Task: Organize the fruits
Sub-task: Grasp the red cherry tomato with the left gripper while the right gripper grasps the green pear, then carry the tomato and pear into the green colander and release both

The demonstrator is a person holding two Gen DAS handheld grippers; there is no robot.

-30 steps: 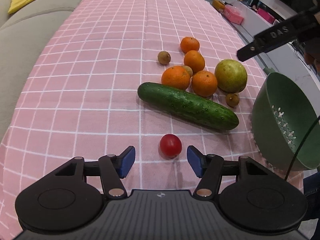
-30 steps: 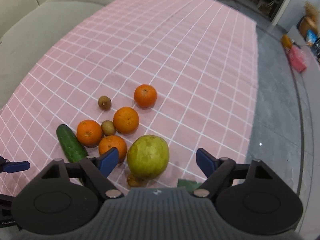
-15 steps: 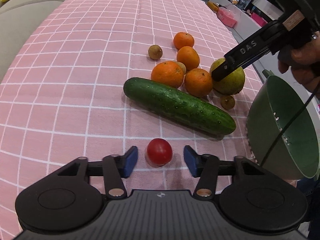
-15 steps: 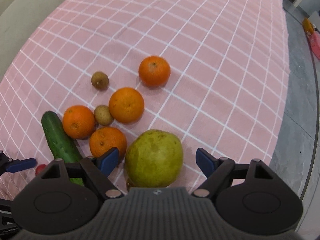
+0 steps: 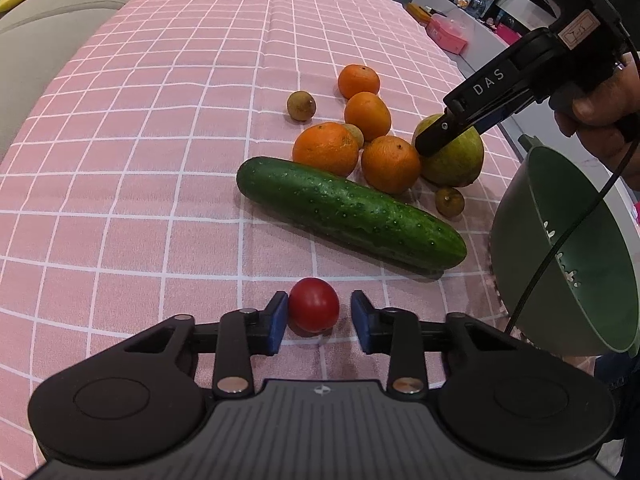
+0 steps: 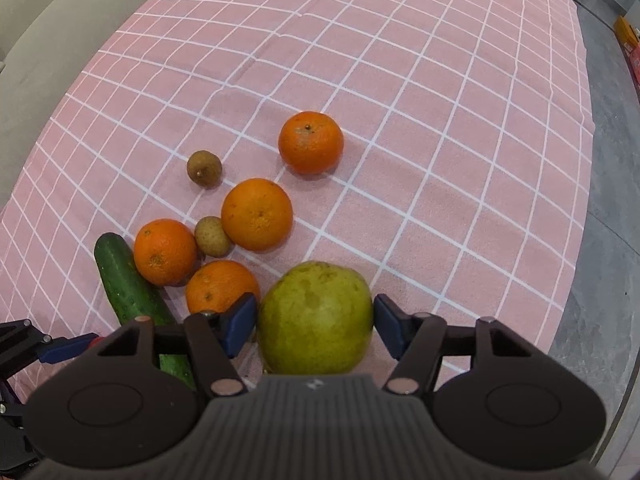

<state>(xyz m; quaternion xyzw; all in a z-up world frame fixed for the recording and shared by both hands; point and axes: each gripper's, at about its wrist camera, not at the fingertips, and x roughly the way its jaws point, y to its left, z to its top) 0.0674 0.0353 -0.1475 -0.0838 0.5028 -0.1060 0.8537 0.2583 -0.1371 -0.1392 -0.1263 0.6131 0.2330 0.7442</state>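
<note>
A small red tomato [image 5: 313, 309] lies on the pink checked cloth between the blue pads of my left gripper [image 5: 316, 316]. Its jaws are closing: the left pad touches the tomato and a narrow gap shows at the right pad. A large green pear [image 6: 316, 316] sits between the pads of my right gripper [image 6: 315, 322], whose jaws are closing and meet both its sides. The left wrist view shows that gripper's black finger [image 5: 472, 120] against the pear [image 5: 456, 156]. Several oranges [image 6: 256, 214], small brown fruits [image 6: 204, 168] and a cucumber [image 5: 348, 212] lie beside it.
A green colander [image 5: 560, 256] stands at the table's right edge, close to the cucumber's end. A hand [image 5: 600, 120] holds the right gripper above it. A grey sofa [image 6: 48, 52] runs along the far left side. A low shelf [image 5: 448, 32] with clutter stands beyond the table.
My left jaws closed in around the tomato. The right gripper came down over the pear and its jaws narrowed until the pads reached its sides.
</note>
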